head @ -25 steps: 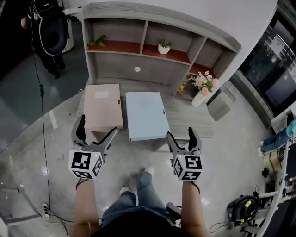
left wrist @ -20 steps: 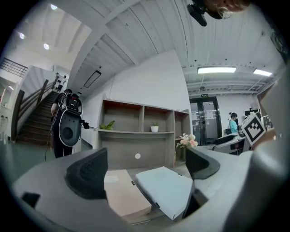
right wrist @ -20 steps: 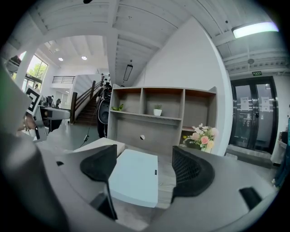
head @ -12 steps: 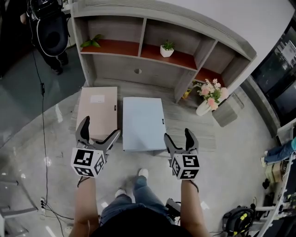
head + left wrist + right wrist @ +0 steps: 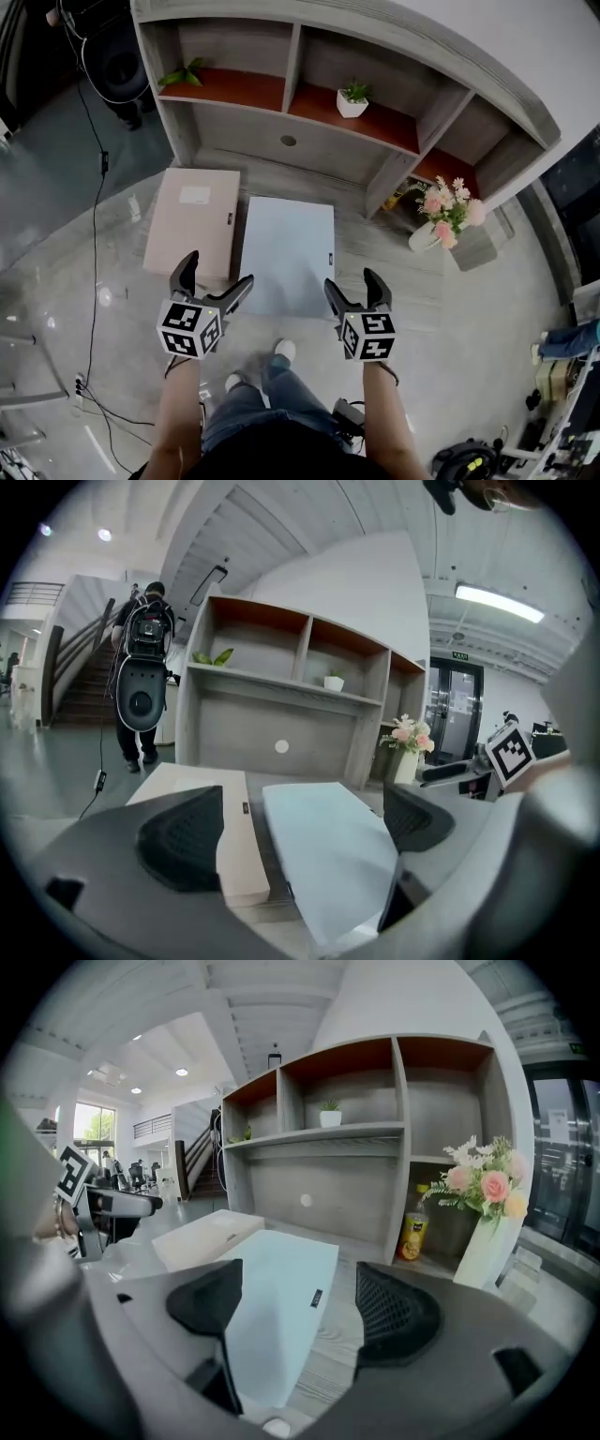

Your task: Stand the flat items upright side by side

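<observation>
Two flat boxes lie side by side on a low grey desk (image 5: 375, 246): a beige box (image 5: 192, 225) on the left and a pale blue box (image 5: 286, 253) on the right. My left gripper (image 5: 213, 279) hovers open over the near edge between the beige and blue boxes, holding nothing. My right gripper (image 5: 356, 285) is open just off the blue box's near right corner. In the left gripper view the beige box (image 5: 230, 832) and blue box (image 5: 328, 846) lie ahead between the jaws. The right gripper view shows the blue box (image 5: 277, 1302) ahead and the beige box (image 5: 202, 1237) beyond it.
A grey shelf unit (image 5: 309, 94) rises behind the desk, holding small potted plants (image 5: 352, 97). A white vase of pink flowers (image 5: 441, 214) and a yellow bottle (image 5: 410, 1234) stand at the desk's right end. A person with a backpack (image 5: 141, 677) stands far left. Cables (image 5: 94, 206) run across the floor.
The view has shifted closer to the desk. Both grippers have come forward toward the near edges of the boxes and stay open. The boxes have not moved.
</observation>
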